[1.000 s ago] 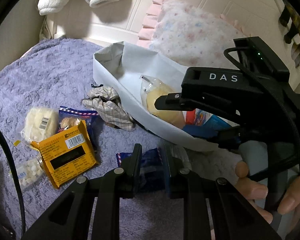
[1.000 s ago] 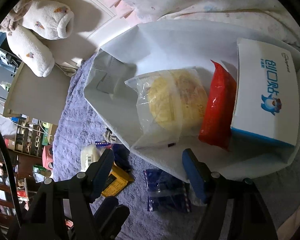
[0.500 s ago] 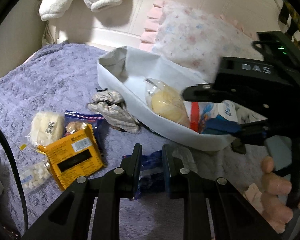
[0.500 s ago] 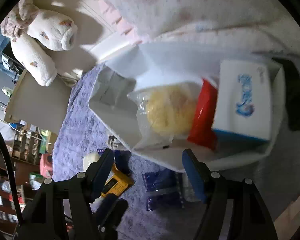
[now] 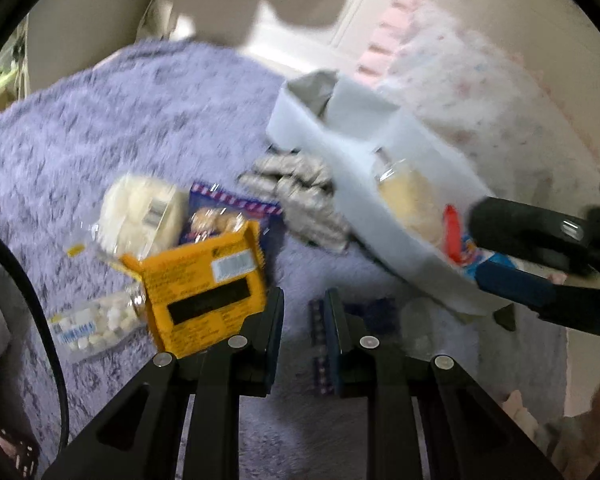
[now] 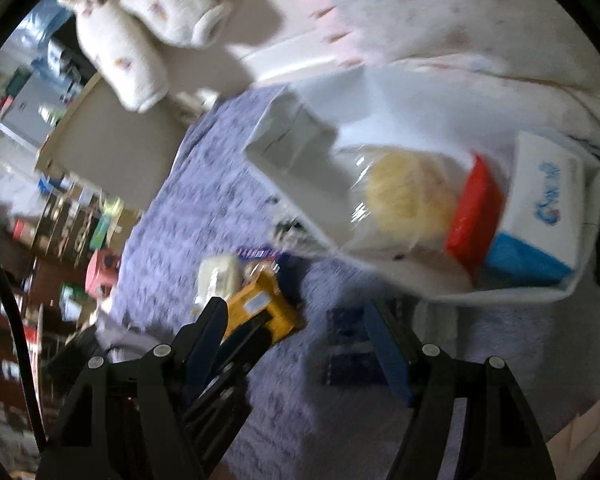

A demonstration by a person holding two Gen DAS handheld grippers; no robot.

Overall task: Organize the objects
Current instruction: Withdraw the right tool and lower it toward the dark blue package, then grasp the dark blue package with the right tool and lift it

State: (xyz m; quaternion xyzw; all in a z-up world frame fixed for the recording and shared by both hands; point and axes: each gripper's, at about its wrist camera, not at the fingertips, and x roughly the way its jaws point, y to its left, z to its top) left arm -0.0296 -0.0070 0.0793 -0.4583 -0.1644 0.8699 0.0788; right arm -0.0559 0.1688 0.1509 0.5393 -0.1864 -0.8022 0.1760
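A white fabric bin (image 5: 404, 256) (image 6: 300, 156) lies on a purple blanket (image 5: 120, 128) and holds a yellow bun in a clear bag (image 6: 408, 196), a red packet (image 6: 474, 216) and a white and blue box (image 6: 548, 204). A yellow box (image 5: 204, 292) (image 6: 264, 304), a white snack bag (image 5: 140, 212), a blue striped snack bag (image 5: 228, 216), a marshmallow bag (image 5: 92, 328) and a checked cloth (image 5: 300, 200) lie left of the bin. A dark blue packet (image 5: 376, 312) (image 6: 348, 344) lies in front of it. My left gripper (image 5: 302, 312) is narrowly open and empty above the blanket. My right gripper (image 6: 296, 328) (image 5: 540, 256) is wide open and empty.
A floral pillow (image 5: 484, 92) leans behind the bin against a white headboard (image 5: 300, 36). A plush toy (image 6: 148, 32) hangs at the back left. Shelves (image 6: 40, 216) stand beyond the bed's left edge.
Both grippers have pulled back and swung left. The bin now sits further right in both views. The right gripper has drawn away from over the bin. The left gripper's fingers stand a little further apart.
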